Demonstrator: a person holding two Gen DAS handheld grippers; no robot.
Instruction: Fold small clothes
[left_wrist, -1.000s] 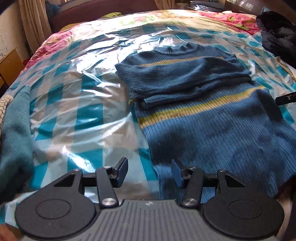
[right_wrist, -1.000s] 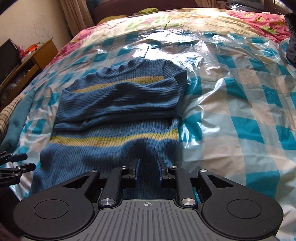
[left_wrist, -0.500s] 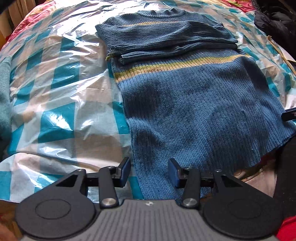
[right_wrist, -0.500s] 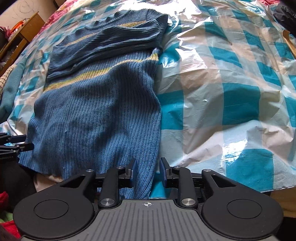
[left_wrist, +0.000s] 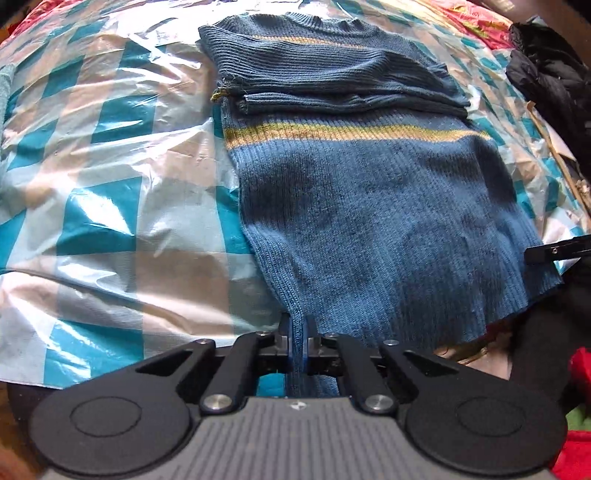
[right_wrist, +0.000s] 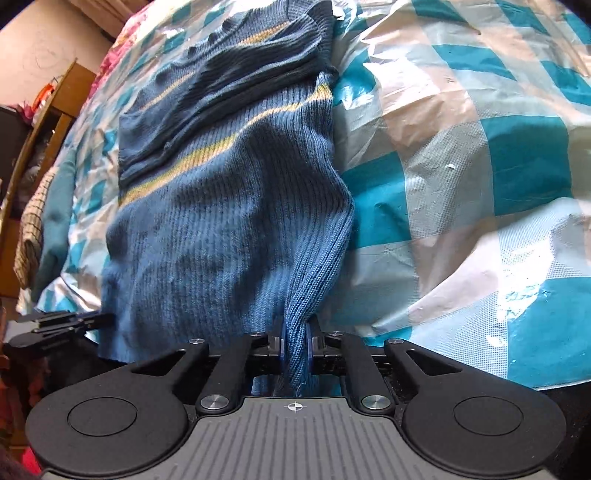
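Note:
A blue ribbed sweater (left_wrist: 369, 221) with a yellow stripe lies flat on the bed, its sleeves folded across the chest. My left gripper (left_wrist: 297, 339) is closing on the hem's near left corner, and the knit is pinched between the pads. My right gripper (right_wrist: 295, 343) is closing on the hem's near right corner, where the sweater (right_wrist: 221, 221) bunches into a ridge between its pads. Each gripper's tips show at the other view's edge: the right gripper (left_wrist: 554, 251) and the left gripper (right_wrist: 66, 321).
A shiny teal-and-white checked plastic sheet (left_wrist: 110, 184) covers the bed. A black garment (left_wrist: 554, 74) lies at the far right. A teal blanket (right_wrist: 55, 221) and a wooden cabinet (right_wrist: 37, 147) are on the left side. Red cloth (left_wrist: 576, 443) sits below the bed's near edge.
Both grippers tipped down toward the near hem and shut, the left on the left corner and the right on the right corner. The right corner now bunches upward.

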